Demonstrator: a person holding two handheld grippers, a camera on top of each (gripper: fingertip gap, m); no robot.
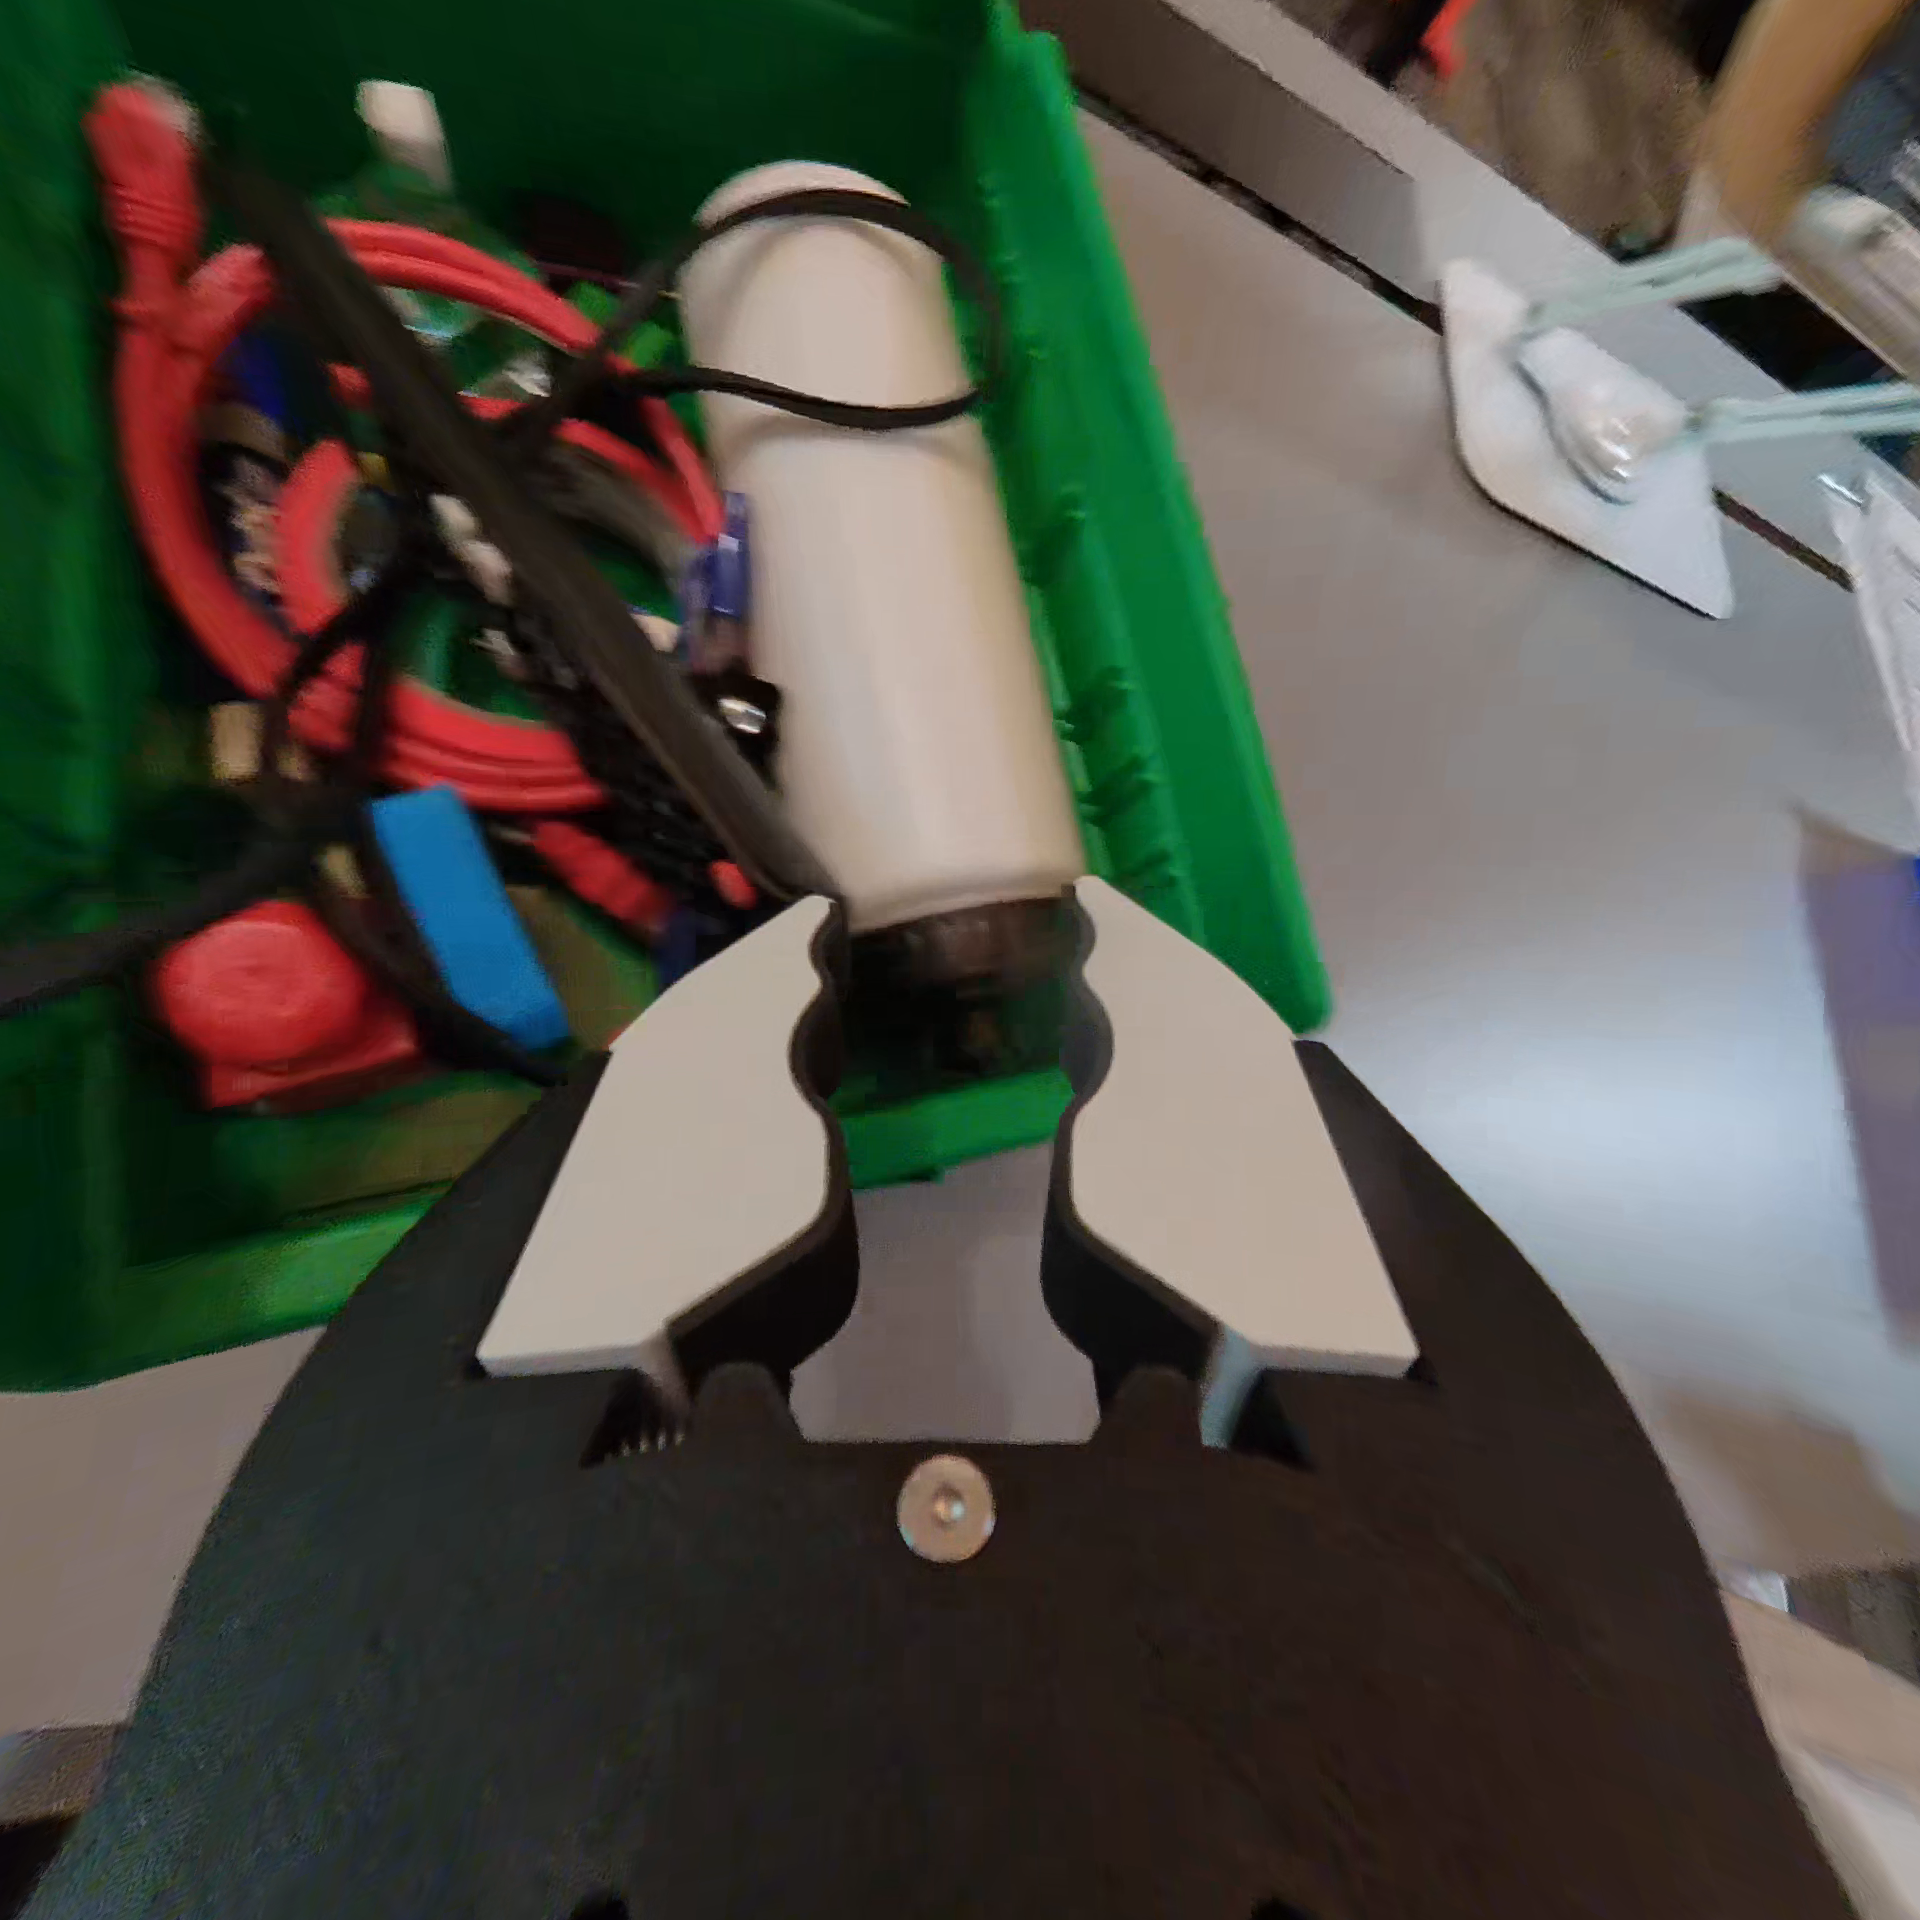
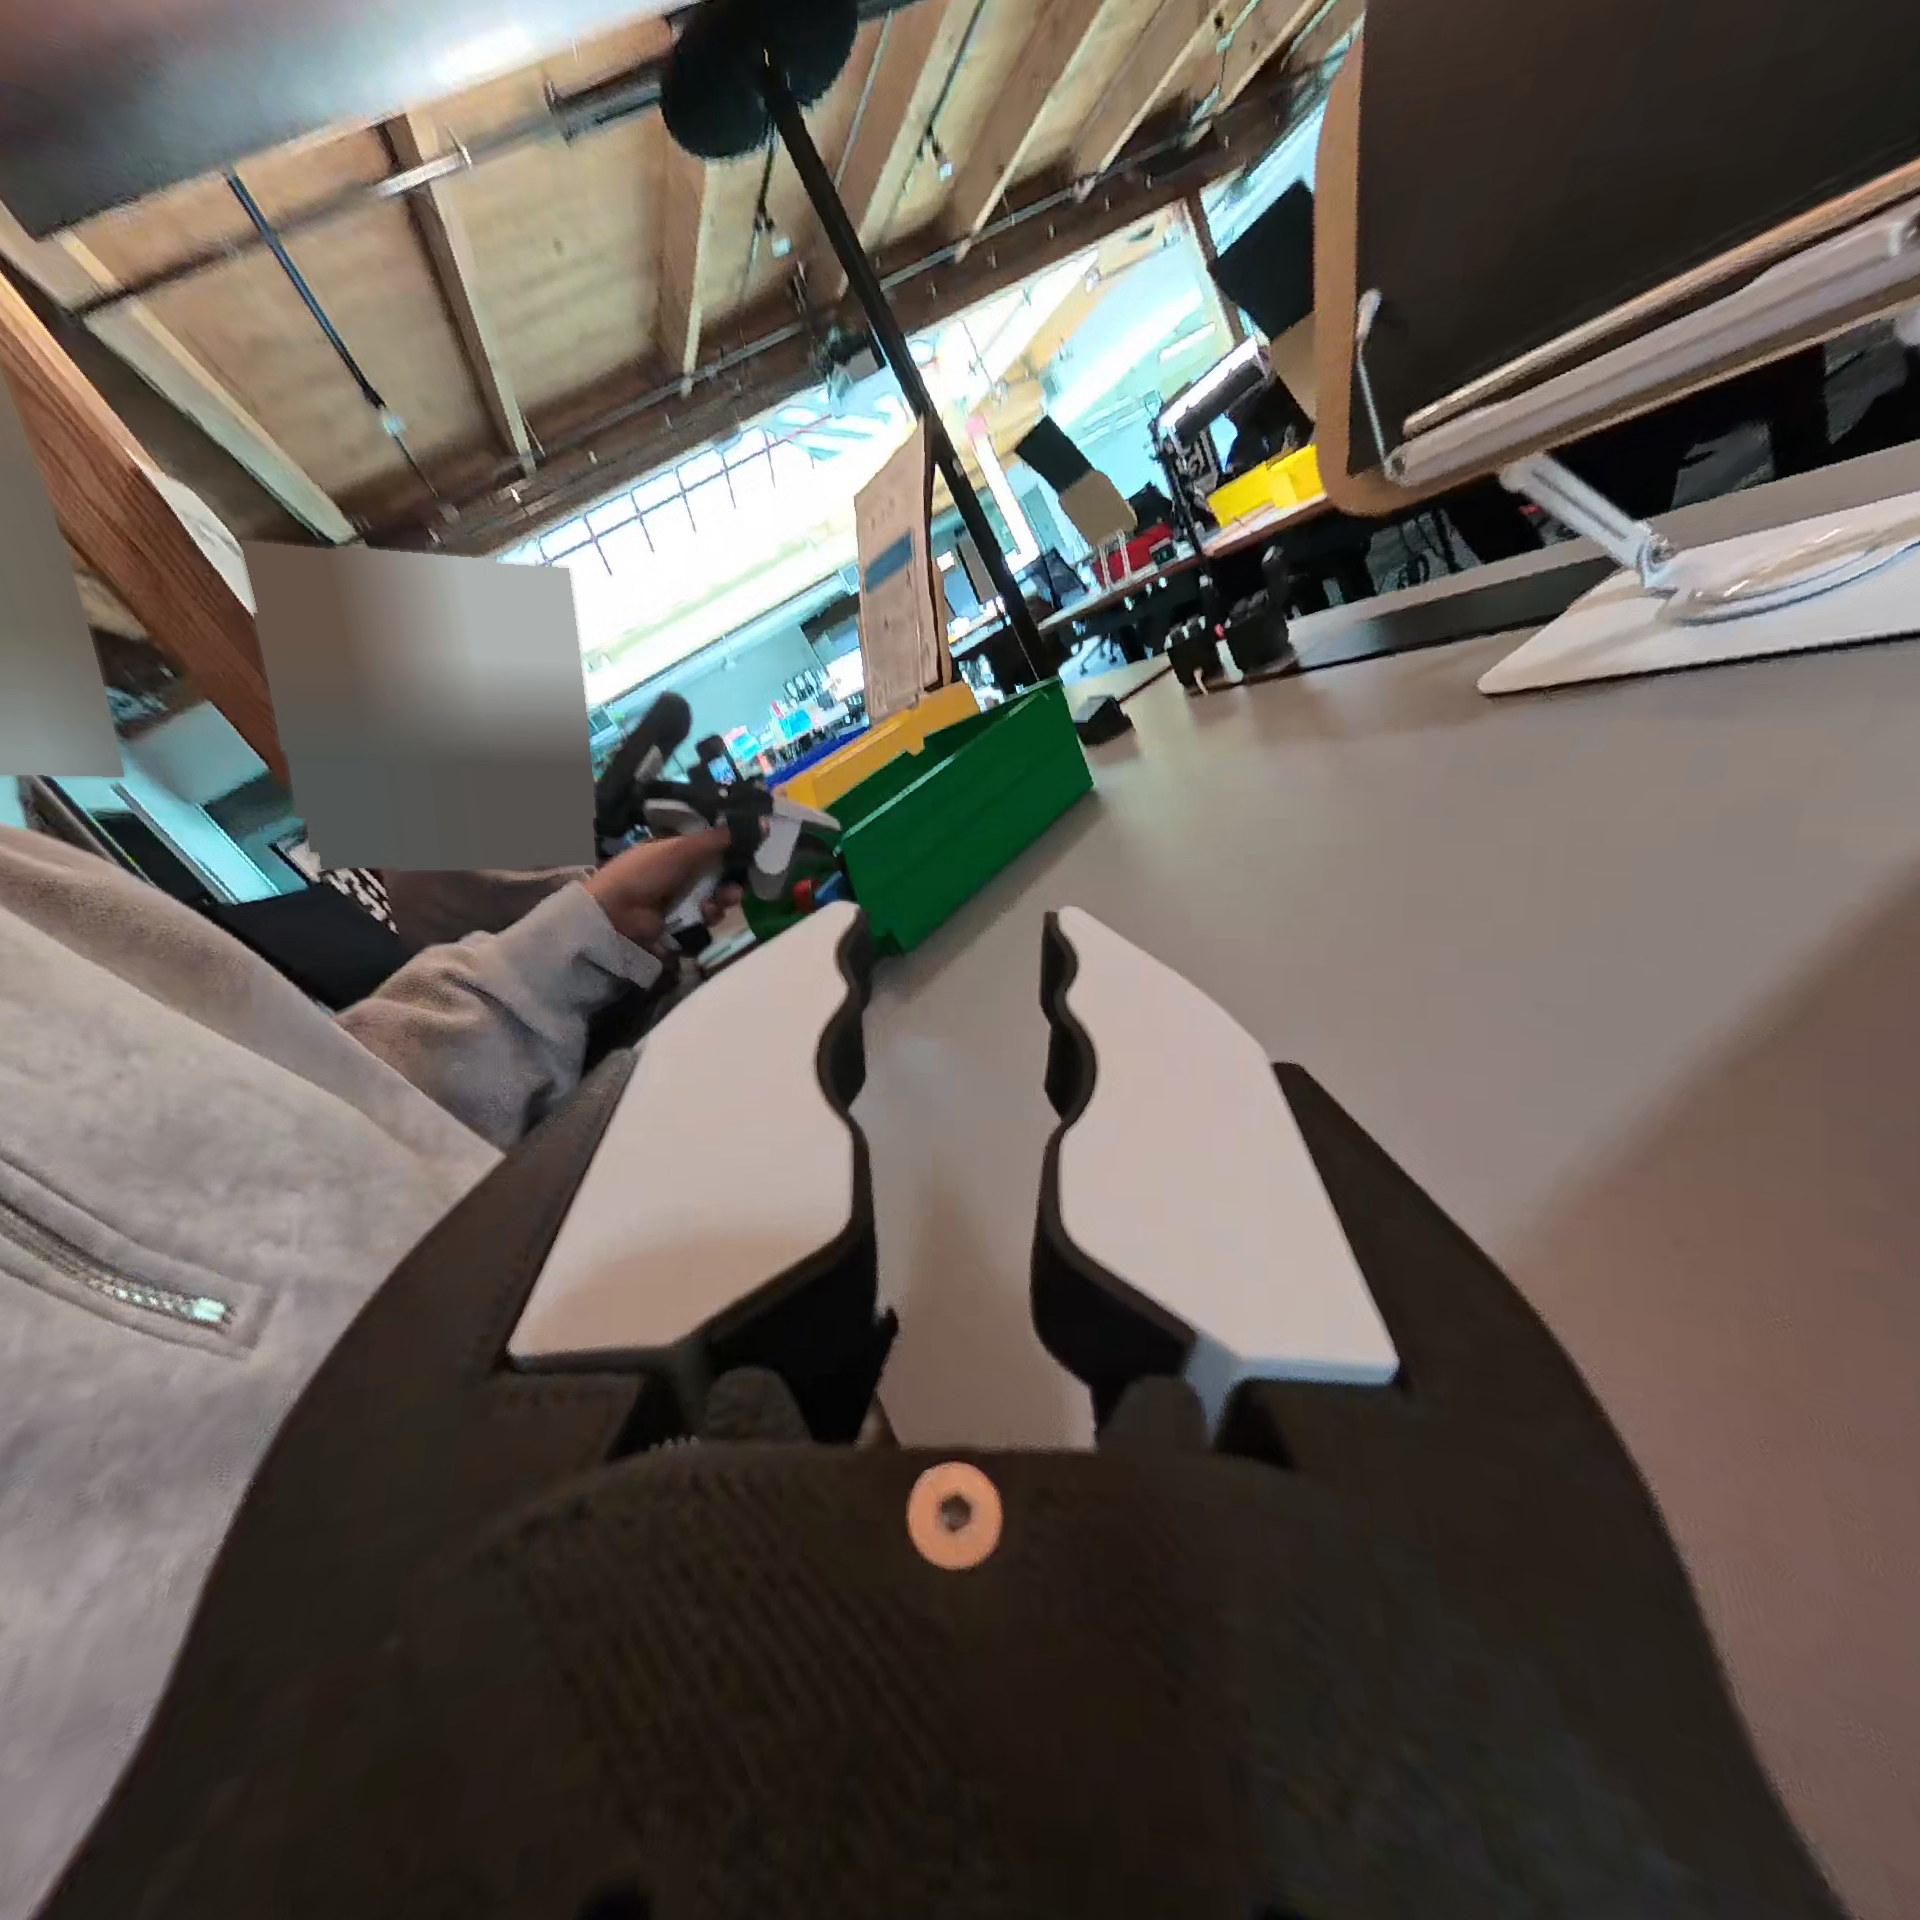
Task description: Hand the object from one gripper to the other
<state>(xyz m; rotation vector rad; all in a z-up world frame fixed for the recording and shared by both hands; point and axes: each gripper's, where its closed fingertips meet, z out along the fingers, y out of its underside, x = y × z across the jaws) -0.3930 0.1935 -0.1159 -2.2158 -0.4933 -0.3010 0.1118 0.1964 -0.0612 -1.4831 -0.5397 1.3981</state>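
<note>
A white cylinder [image 1: 883,571] with a dark end lies in a green bin [image 1: 1143,623], with a thin black cord looped over it. My left gripper [image 1: 958,914] is shut on the cylinder's dark end, one finger on each side of it. My right gripper [image 2: 951,920] is open and empty, low over the grey table [image 2: 1455,987], pointing toward the green bin [image 2: 966,821]. In the right wrist view the left gripper [image 2: 790,842] shows farther off, held by a hand at the bin's near end. The cylinder does not show in that view.
The bin also holds red cables [image 1: 208,520], black cords and a blue block [image 1: 468,914]. A yellow bin [image 2: 894,738] stands behind the green one. A monitor on a white stand base [image 2: 1704,613] is at the right; the base also shows in the left wrist view [image 1: 1579,488]. My right fingertips sit around 50 cm from my left ones.
</note>
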